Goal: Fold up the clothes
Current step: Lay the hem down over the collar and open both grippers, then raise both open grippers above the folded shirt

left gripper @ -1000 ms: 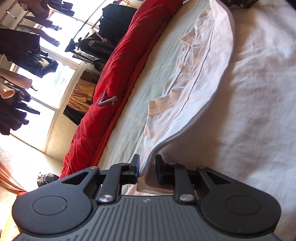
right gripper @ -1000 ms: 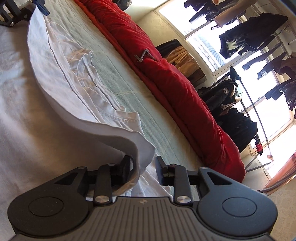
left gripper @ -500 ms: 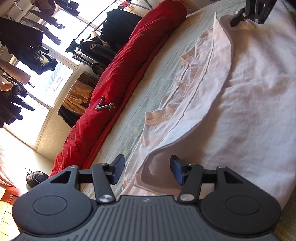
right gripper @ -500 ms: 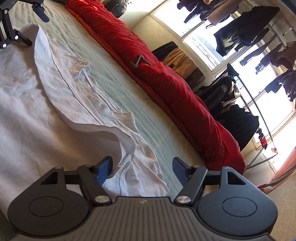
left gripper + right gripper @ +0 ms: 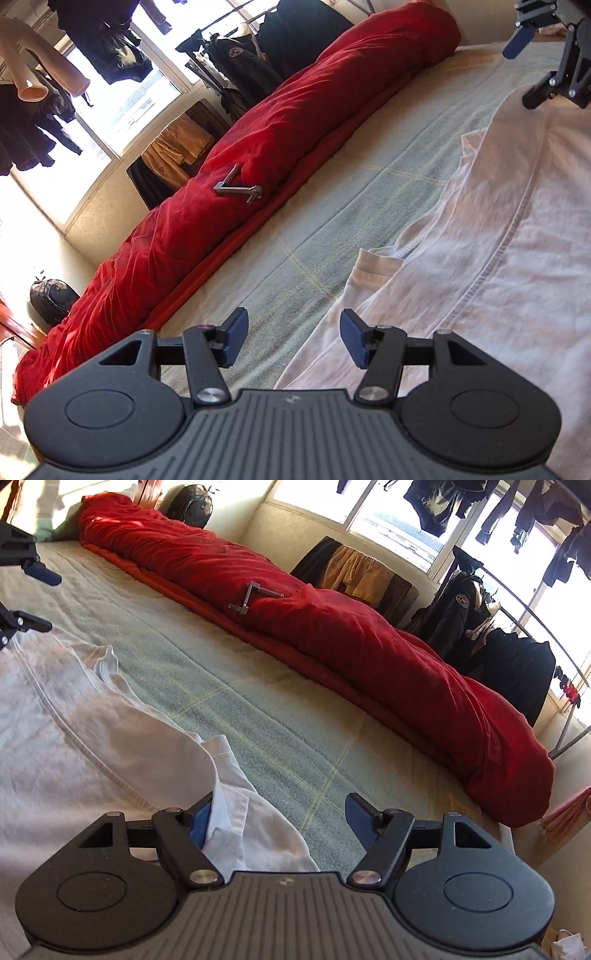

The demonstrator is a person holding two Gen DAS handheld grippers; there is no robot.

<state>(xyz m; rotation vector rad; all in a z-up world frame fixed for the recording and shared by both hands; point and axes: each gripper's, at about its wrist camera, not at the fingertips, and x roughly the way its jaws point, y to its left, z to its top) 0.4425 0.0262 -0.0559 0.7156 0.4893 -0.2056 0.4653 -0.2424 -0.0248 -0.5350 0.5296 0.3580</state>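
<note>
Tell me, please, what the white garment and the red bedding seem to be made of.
White garment: likely matte cotton knit, judging by the soft drape and stitched hem. Red bedding: probably a padded cotton or brushed fabric, matte and softly creased; the exact fibre cannot be told.

A lived-in bedroom of a home is shown. Most of both views is taken up by a bed (image 5: 332, 229) covered with a pale green blanket, along whose far edge a rolled red duvet (image 5: 280, 140) is laid. Behind it, a large sunlit window (image 5: 402, 513) is seen, with dark garments (image 5: 107, 40) hung in front of the glass. A clothes rack (image 5: 517, 616) loaded with dark jackets is placed by the wall, and folded tan cloth (image 5: 177, 147) is draped over low furniture. A dark backpack (image 5: 190, 504) is set on the floor past the bed's end.
</note>
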